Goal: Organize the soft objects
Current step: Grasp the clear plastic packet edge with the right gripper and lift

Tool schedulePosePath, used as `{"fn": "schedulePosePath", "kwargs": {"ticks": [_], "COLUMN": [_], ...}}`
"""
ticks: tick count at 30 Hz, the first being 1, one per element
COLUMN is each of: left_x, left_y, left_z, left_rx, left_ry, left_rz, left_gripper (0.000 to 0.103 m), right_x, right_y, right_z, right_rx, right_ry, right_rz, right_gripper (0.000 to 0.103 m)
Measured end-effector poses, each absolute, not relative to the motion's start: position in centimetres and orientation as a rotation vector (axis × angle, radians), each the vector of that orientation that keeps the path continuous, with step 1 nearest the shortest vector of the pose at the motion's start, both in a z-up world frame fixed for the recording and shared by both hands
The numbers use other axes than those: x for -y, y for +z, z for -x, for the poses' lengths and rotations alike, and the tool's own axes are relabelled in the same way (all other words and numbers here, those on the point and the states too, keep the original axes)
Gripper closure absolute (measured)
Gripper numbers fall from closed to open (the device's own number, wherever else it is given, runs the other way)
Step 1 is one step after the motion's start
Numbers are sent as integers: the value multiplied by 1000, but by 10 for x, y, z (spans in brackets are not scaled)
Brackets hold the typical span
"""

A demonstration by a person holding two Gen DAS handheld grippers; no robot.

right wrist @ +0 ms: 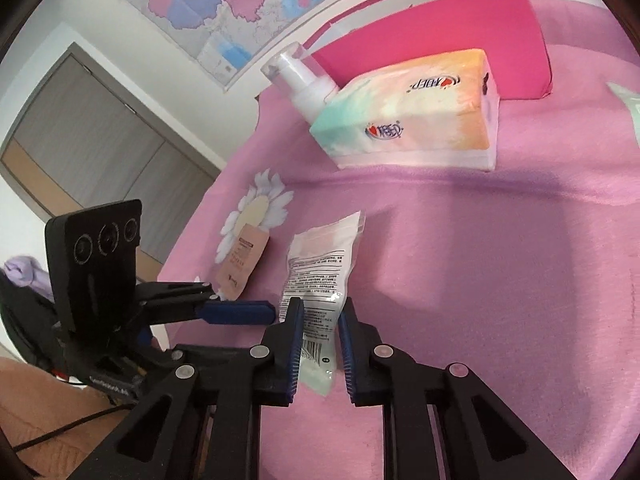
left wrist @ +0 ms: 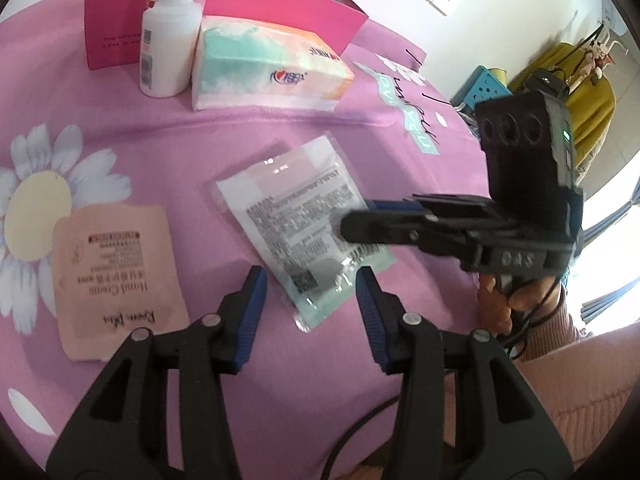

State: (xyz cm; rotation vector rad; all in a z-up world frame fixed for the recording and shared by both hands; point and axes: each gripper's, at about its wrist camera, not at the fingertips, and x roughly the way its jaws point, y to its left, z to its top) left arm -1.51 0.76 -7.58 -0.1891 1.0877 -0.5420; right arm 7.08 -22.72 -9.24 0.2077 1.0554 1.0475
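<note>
Right tongs (right wrist: 318, 344) parted astride printed sachet (right wrist: 320, 276), "Hand Cream" packet (left wrist: 116, 280) beside

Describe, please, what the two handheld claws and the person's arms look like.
Both the left claw and the right claw are black plastic with ribbed blue pads and silver rivets. Each carries a black three-lens module; thin black cables trail off. The sleeves are pinkish ribbed knit.

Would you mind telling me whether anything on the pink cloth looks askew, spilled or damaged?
Nothing looks spilled or damaged. The clear sachet lies diagonally between the two open grippers, and the peach hand cream sachet lies slightly crooked with curled edges. The tissue pack and white pump bottle stand tidy before the pink box.
</note>
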Motion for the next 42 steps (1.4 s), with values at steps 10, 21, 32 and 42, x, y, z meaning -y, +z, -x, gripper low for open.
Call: {"fn": "schedulePosePath", "kwargs": {"ticks": [10,21,32,42], "left_x": [0,-7,4,5], "left_y": [-78,-78,-78,-77], "left_z": [-9,-21,-20,-20], "left_rx": [-1087,-1095,-1100,-1098], "left_ry": [-584,-590,-679,-694], "left_rz": [211,273,275,276], "left_gripper": [46,43,33,33], "right_x": [237,248,251,256], "right_y": [-89,-78,-85,-95], "right_z": [-69,-64,-71,-80], "right_rx": [-1014,-911,-950,-1027], "right_ry": [1034,1058,1053,1017], "right_rz": [-179,-162,-194,-224], "right_gripper": [86,88,89,88]}}
